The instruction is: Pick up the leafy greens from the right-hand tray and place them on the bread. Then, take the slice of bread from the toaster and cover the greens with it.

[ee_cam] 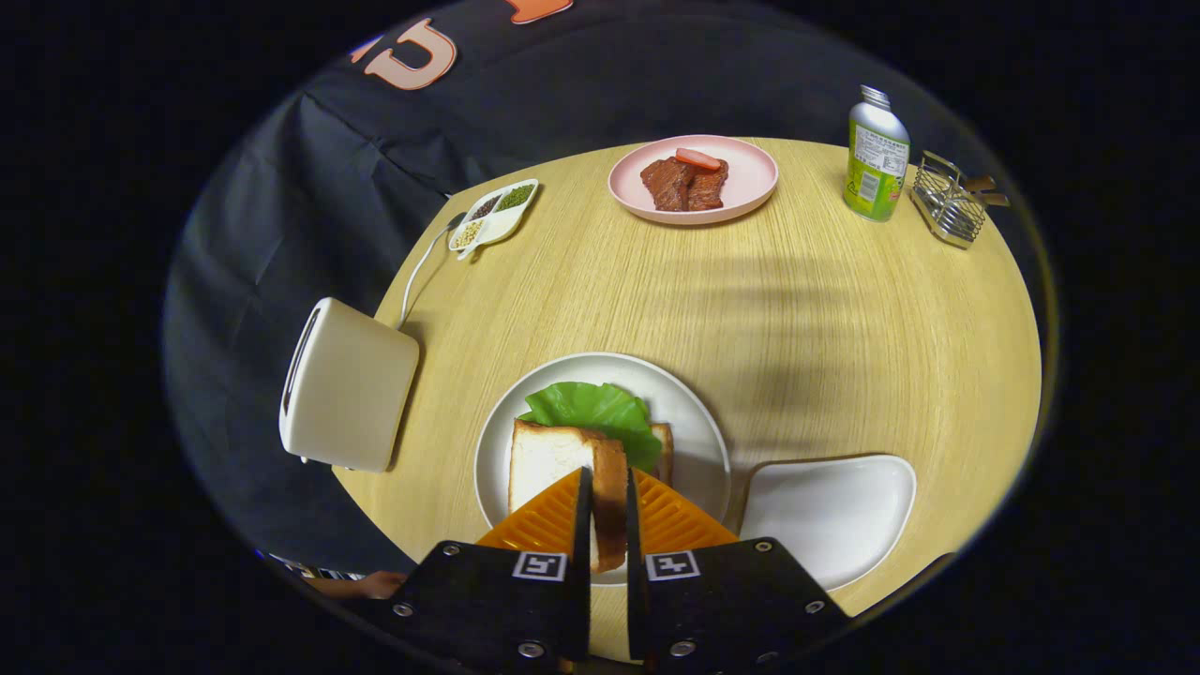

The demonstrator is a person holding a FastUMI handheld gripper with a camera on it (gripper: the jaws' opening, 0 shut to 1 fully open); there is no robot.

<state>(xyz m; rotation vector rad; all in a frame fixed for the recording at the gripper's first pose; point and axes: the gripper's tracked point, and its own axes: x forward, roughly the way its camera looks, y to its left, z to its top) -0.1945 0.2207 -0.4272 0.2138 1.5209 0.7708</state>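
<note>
Claw: the claw [609, 516] is clamped on a slice of bread [562, 469], one finger pressing each face, so the slice stands on edge between them.
Held slice: its pale face and brown crust show, and it hangs over the near half of the white plate [698, 422]; whether its lower edge touches anything I cannot tell.
White plate: round, lying on the bench [797, 309] just ahead of the fingers; this is the landmark for everything below.
Greens: a leaf of greens [595, 412] lies on the plate, just beyond the held slice and partly hidden behind it.
Lower bread: a sliver of a second slice [664, 450] shows on the plate under the leaf, beside the held slice.
Tray: a white tray [834, 511] sits on the bench just to the right of the plate, close to its rim.
Toaster: a cream toaster [347, 384] stands to the left of the plate, at the bench's edge, with a cord running away behind it.
Pink plate: a pink plate [750, 183] sits well beyond the white plate, across the bench, carrying brown pieces of meat [684, 183] and a small red piece.
Divided dish: a small white dish [494, 217] with grains in its compartments lies beyond the white plate and to its left.
Bottle: a green and white bottle [877, 155] stands upright far beyond the white plate, to its right.
Wire rack: a small wire rack [949, 202] sits just right of the bottle.
Hand: part of a hand [370, 586] shows to the left of the claw.
</note>
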